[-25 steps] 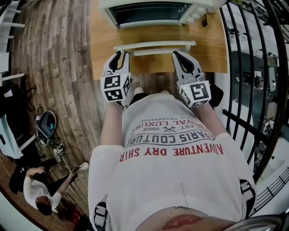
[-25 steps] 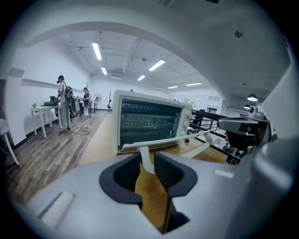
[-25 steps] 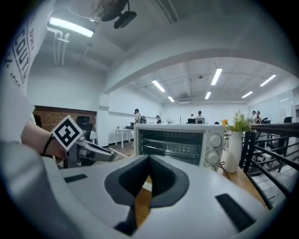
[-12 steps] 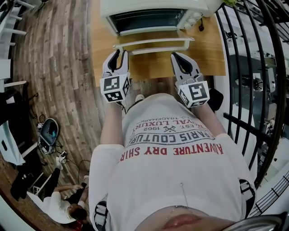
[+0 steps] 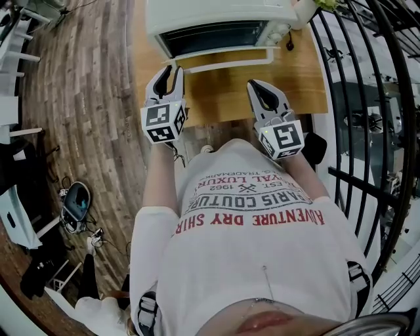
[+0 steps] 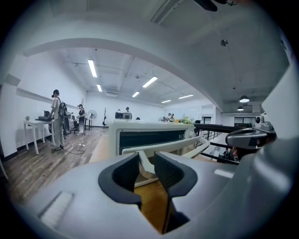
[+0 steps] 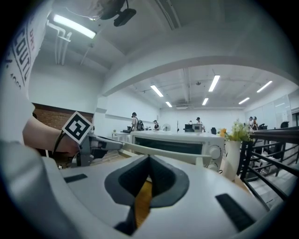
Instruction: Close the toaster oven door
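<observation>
From the head view, the toaster oven (image 5: 216, 13) sits at the far edge of the wooden table (image 5: 230, 92). Its door is tilted out from the front, not shut, with the white door handle (image 5: 223, 61) running across below the dark opening. My left gripper (image 5: 172, 71) reaches up to the handle's left end. My right gripper (image 5: 257, 87) hangs over the table, short of the handle's right end and apart from it.

In the left gripper view, my left gripper's (image 6: 147, 161) fingers stand narrowly apart with nothing pinched. The left post of the door handle (image 6: 187, 144) shows in the gap just past their tips; I cannot tell whether it touches them. The toaster oven (image 6: 140, 125) rises right behind it.

In the right gripper view, my right gripper's (image 7: 149, 158) fingers meet at the tips and hold nothing; wood shows below them. The door handle (image 7: 163, 153) crosses ahead of them, in front of the toaster oven (image 7: 168, 136).
</observation>
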Demonstrator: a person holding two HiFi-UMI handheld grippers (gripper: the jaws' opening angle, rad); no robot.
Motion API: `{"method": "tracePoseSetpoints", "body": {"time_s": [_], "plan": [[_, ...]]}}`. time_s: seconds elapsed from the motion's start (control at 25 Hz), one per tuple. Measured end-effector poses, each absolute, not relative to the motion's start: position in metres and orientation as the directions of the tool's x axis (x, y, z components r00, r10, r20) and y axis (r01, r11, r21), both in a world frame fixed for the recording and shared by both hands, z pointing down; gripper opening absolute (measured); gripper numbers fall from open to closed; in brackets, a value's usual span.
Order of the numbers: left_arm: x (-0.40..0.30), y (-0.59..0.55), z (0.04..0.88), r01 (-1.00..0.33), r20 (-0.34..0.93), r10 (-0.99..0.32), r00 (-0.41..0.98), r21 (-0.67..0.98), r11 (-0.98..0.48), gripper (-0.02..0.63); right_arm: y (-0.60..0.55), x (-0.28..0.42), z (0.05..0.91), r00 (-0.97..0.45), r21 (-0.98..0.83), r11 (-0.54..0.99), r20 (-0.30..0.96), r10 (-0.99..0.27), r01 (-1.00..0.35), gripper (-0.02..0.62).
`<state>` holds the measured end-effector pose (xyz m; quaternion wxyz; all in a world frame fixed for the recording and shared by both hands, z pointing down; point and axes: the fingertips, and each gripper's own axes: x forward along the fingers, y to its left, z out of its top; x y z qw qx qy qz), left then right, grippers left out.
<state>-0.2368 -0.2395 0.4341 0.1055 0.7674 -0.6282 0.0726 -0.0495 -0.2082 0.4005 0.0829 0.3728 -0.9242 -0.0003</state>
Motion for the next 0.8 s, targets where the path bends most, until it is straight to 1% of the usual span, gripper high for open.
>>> {"method": "tracePoseSetpoints", "body": {"time_s": [0.44, 0.8], "plan": [[-0.248, -0.274, 0.414, -0.972, 0.21, -0.952, 0.225, 0.109, -0.206, 0.098, -0.216, -0.042, 0.399, -0.678, 0.085, 0.693, 0.156, -0.718, -0.715, -0.011], [-0.256, -0.297, 0.403, -0.98, 0.205, -0.96, 0.189, 0.104, -0.171, 0.098, -0.22, -0.037, 0.397, -0.659, 0.082, 0.675, 0.159, -0.735, -0.733, -0.012]]}}
